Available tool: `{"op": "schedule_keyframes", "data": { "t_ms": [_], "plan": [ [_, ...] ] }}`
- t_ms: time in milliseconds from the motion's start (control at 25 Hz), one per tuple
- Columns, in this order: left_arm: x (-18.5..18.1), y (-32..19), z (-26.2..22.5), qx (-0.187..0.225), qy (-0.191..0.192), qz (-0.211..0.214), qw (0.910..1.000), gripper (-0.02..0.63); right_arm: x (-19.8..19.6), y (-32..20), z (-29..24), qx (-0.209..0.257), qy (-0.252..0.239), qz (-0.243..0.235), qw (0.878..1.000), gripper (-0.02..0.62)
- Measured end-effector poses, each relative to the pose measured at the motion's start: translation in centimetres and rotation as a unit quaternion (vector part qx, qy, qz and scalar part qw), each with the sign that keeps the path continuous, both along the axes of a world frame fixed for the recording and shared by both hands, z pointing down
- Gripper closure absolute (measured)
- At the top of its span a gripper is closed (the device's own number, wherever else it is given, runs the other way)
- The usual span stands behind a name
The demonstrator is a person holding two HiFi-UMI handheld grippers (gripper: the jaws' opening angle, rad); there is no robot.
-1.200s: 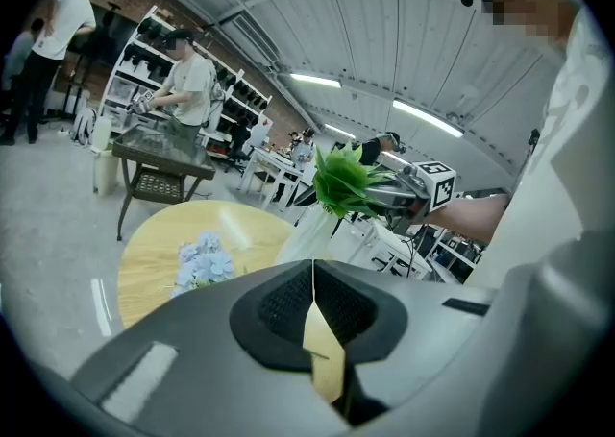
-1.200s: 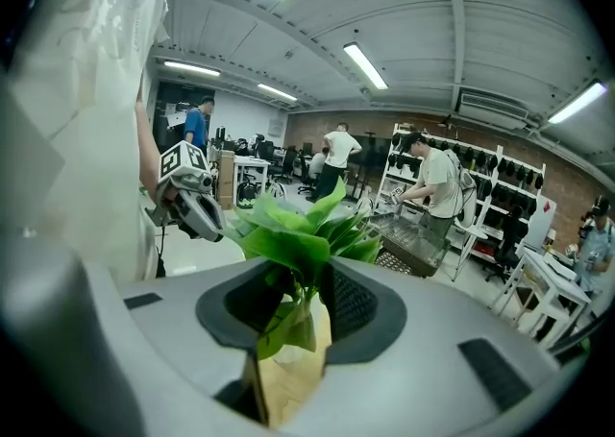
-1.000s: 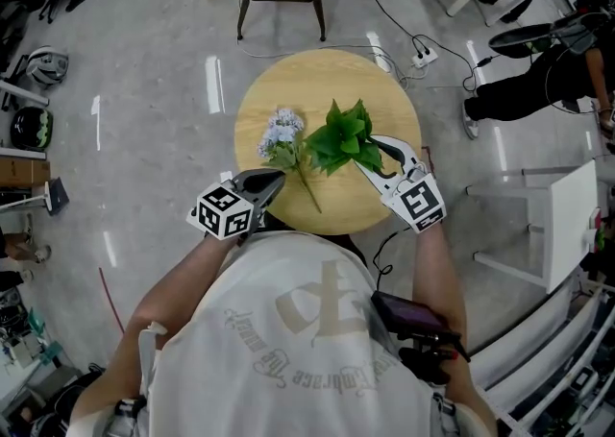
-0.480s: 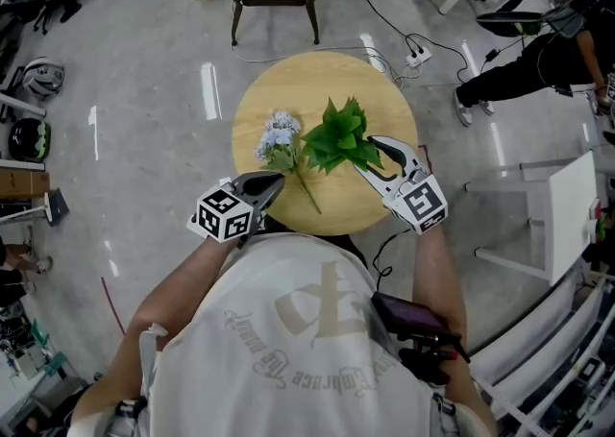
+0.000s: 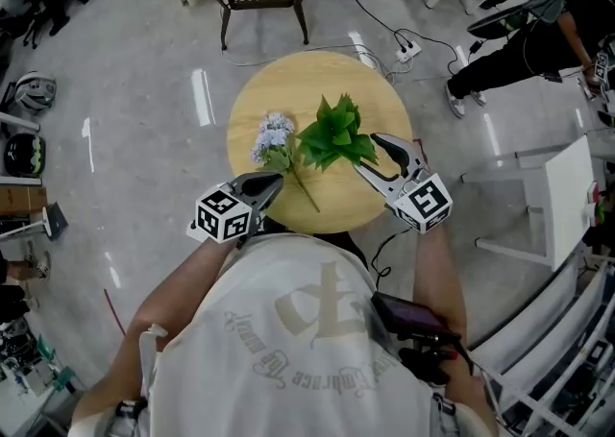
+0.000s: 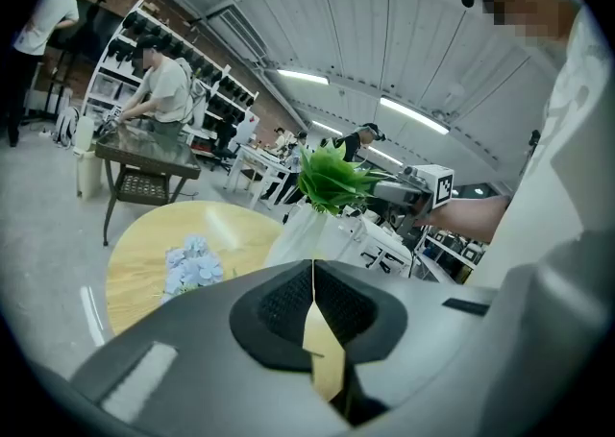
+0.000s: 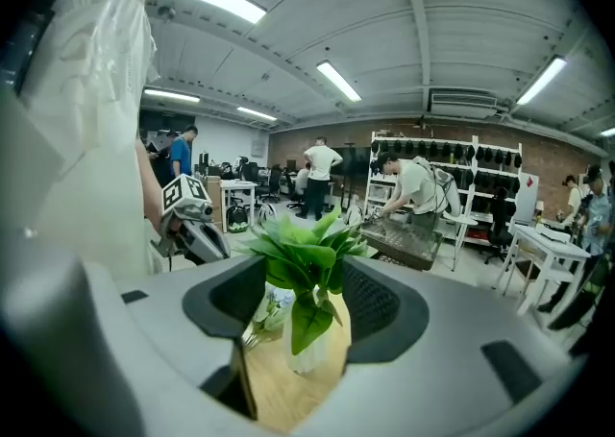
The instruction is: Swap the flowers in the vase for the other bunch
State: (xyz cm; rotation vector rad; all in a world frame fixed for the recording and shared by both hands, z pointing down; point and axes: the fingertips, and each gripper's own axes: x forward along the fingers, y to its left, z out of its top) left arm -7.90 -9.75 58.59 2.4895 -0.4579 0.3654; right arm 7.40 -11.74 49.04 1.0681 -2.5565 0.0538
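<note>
**Head view with both gripper views.** The vase (image 7: 315, 353) stood upright near the middle of the round wooden surface (image 5: 375, 89), holding the green leafy bunch (image 5: 336, 133). The pale blue bunch (image 5: 274, 135) lay flat just beside the vase on the person's left, its stem trailing toward the near edge. The right hand-held gripper (image 5: 367, 155) had its jaws wide apart, having just been opening. Its own view showed the vase and leaves framed between the jaws, with the pads clear of both. The left hand-held gripper (image 5: 272, 182) was closed on nothing, its jaws meeting in a thin seam. It hovered at the near edge, apart from the vase.

**Hazards, as judged.** The vase looked slender and top-heavy under the foliage, and nothing steadied it. A pull on the stems that ran sideways rather than straight up would probably tip it. Jaws closing on leaf blades instead of the gathered stems might tear them or slip off. A toppling vase, or a careless sweep of the left hand-held gripper, could push the loose pale blue bunch over the edge.

**Count.** One vase; two bunches, one green and one pale blue; two hand-held grippers; one surface.
</note>
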Motion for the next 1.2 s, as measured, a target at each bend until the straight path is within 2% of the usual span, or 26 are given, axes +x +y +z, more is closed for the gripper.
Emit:
{"op": "schedule_keyframes", "data": {
  "t_ms": [640,800,960,1200],
  "plan": [
    [0.2,0.5,-0.4,0.007,0.006,0.05,0.9987,0.597,3.0,2.5,-1.1,0.014,-0.037,0.109,0.993,0.364],
    [0.4,0.4,-0.5,0.012,0.008,0.05,0.9986,0.597,4.0,3.0,-1.1,0.017,-0.053,0.131,0.99,0.365],
    [0.0,0.6,-0.7,0.013,0.007,0.044,0.9989,0.597,4.8,3.6,-1.2,0.025,-0.061,0.15,0.987,0.41],
    [0.9,0.7,-2.3,0.028,0.009,0.014,0.9995,0.597,6.4,3.9,-1.3,0.025,-0.072,0.143,0.987,0.41]
  ]
}}
